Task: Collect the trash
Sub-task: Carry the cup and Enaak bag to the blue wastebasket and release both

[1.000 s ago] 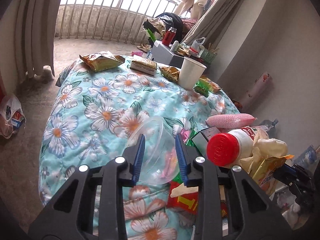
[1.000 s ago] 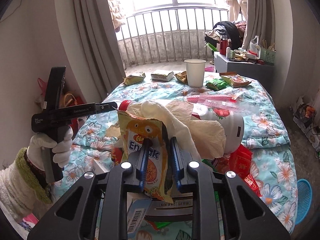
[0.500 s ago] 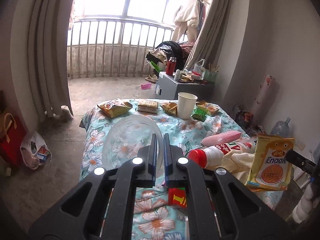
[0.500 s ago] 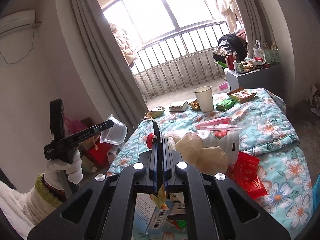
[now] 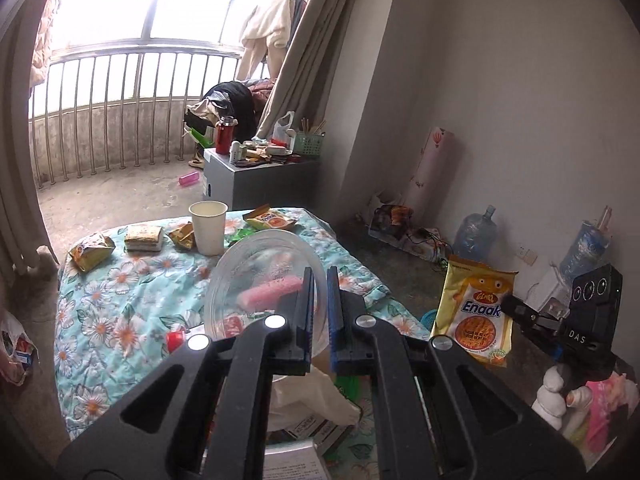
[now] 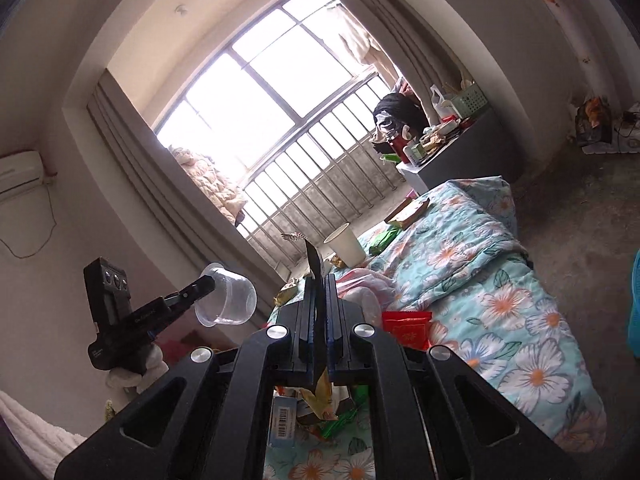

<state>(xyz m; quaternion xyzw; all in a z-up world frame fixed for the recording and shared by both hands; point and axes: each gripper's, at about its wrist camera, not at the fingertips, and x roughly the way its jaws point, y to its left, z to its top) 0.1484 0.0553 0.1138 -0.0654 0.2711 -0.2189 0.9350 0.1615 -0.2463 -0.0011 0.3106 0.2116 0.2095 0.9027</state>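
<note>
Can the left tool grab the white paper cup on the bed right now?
Probably not yet. The left tool is shut on a clear plastic cup, lifted off the bed, so it's full. The white paper cup stands at the far end.

A clear plastic cup (image 5: 264, 280) and a yellow Enaak snack packet (image 5: 474, 312) are both held aloft above the bed.

We are in a lived-in room of a home, a bedroom by the look of it. A flowered quilt (image 5: 120, 300) covers the low bed or table before us. Long curtains (image 5: 304, 52) frame a tall window (image 6: 256, 80) with a railing (image 5: 120, 100), clothes (image 5: 268, 24) hang by it, an air conditioner (image 6: 18, 176) sits on the wall, and water jugs (image 5: 474, 232) stand on the bare floor.
</note>
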